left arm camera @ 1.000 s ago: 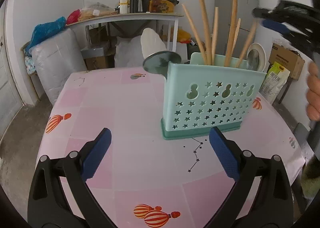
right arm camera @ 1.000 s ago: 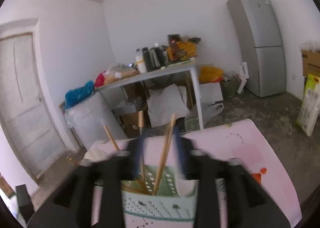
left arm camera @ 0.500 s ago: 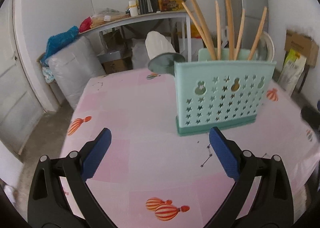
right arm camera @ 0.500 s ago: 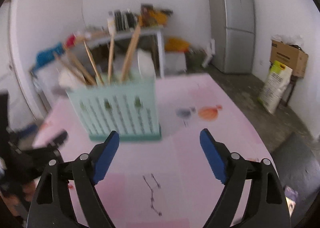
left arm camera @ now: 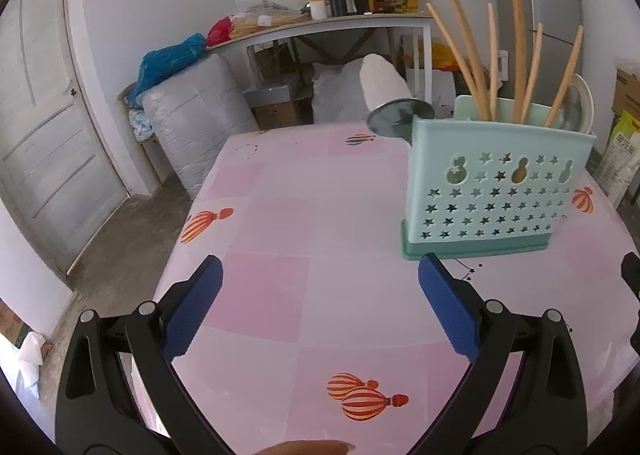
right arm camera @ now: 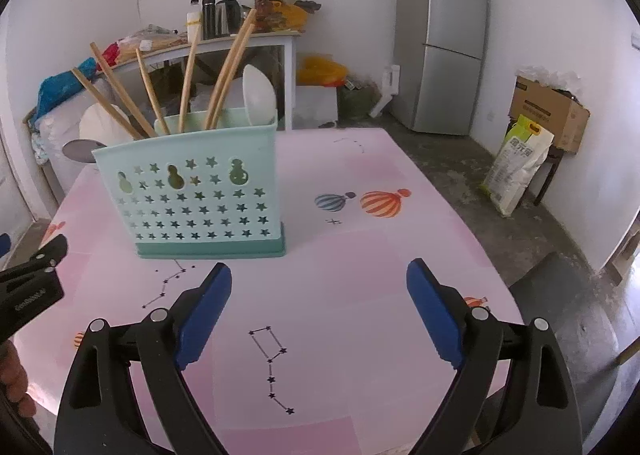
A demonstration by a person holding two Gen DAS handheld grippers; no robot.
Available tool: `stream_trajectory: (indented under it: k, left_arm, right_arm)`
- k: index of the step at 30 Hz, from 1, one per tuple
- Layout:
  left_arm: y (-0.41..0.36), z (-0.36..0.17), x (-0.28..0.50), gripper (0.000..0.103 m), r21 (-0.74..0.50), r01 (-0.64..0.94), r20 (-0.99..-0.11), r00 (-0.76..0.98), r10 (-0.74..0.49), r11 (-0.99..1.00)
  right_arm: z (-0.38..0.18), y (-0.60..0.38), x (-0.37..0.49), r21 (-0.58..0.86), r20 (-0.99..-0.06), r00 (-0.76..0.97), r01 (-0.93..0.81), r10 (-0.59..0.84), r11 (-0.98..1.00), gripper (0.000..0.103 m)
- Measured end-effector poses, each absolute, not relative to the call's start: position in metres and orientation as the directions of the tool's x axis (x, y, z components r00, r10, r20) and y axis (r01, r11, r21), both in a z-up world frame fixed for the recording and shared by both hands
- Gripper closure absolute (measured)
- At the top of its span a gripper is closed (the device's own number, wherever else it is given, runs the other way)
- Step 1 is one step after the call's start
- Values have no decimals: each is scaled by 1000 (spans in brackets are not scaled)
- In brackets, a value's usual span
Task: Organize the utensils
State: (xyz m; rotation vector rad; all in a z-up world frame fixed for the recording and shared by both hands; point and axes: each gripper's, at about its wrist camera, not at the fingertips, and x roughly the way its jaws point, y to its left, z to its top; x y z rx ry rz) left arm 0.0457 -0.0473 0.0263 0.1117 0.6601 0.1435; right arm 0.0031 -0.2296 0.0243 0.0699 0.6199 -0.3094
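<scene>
Both the left gripper (left arm camera: pixel 320 307) and right gripper (right arm camera: pixel 319 309) are apart and empty, the right one's jaws opening wider. A bump could tip the tall mint-green plastic holder (right arm camera: pixel 192 191), spilling its leaning wooden sticks (right arm camera: pixel 188 71).

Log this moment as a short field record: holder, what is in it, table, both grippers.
holder: pale green plastic utensil holder with star cut-outs, upright on the table
contents: long wooden utensil handles standing up out of it; white spoon at one end
table: pink tablecloth with balloon prints; no loose utensils seen on it
left gripper: open, nothing between the blue pads
right gripper: jaws opening, nothing between them, short of the holder
</scene>
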Motion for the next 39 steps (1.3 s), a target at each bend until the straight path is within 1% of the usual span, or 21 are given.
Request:
stream_trajectory:
  k: [11, 23, 39]
  left_arm:
    - [-39, 25, 49, 9, 143, -131, -610, 769, 192, 981]
    - [-34, 22, 55, 9, 141, -141, -620, 759, 198, 980]
    - [-38, 22, 54, 9, 148, -140, -612, 765, 202, 979]
  right_arm:
    - [26, -233, 9, -66, -575, 761, 323, -301, 944, 16]
    - [27, -230, 12, -72, -573, 764, 315, -298, 946, 16]
    - [30, -231, 11, -70, -567, 768, 316, -298, 946, 16]
